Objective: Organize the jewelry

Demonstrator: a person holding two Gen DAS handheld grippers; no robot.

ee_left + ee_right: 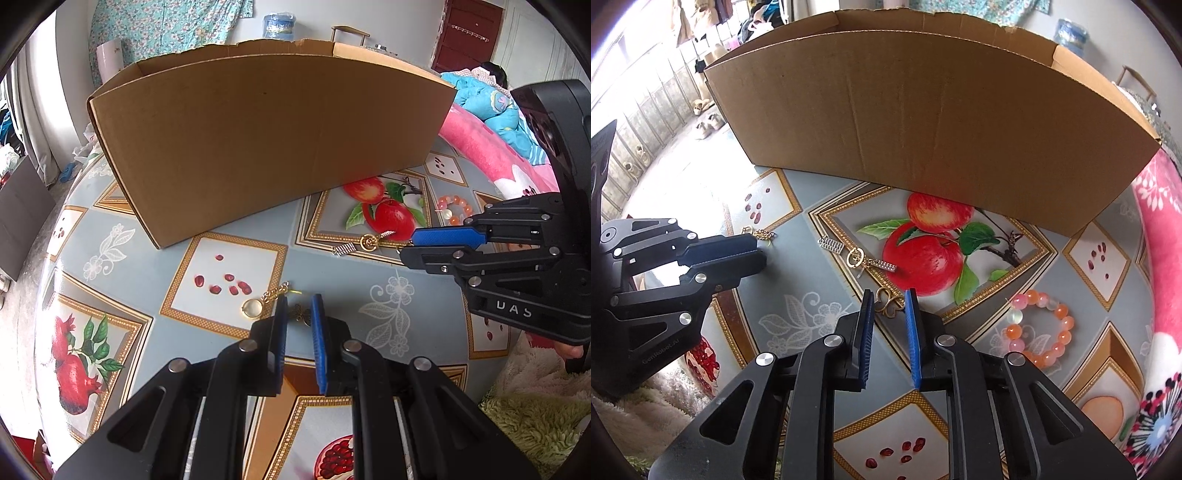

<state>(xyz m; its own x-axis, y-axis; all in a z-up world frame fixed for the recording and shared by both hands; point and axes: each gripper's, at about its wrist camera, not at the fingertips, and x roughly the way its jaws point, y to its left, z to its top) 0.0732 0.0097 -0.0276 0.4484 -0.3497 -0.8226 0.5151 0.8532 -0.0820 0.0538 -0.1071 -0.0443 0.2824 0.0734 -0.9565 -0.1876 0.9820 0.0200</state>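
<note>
My left gripper (298, 308) is open low over the table, its blue pads on either side of a small dark flower charm (301, 314); a gold round-lens pendant on a chain (255, 305) lies just left of it. My right gripper (889, 303) is open around a gold butterfly-shaped piece (888, 302). A gold ring charm with silver bars (857, 257) lies ahead of it, also in the left wrist view (369, 242). An orange and pink bead bracelet (1043, 328) lies to the right. A large open cardboard box (266, 133) stands behind.
The table wears a fruit-print oilcloth (236, 266). A pink blanket (1160, 258) lies at the right edge, a shaggy rug (535, 406) below. The right gripper's body (517, 258) reaches in from the right in the left wrist view.
</note>
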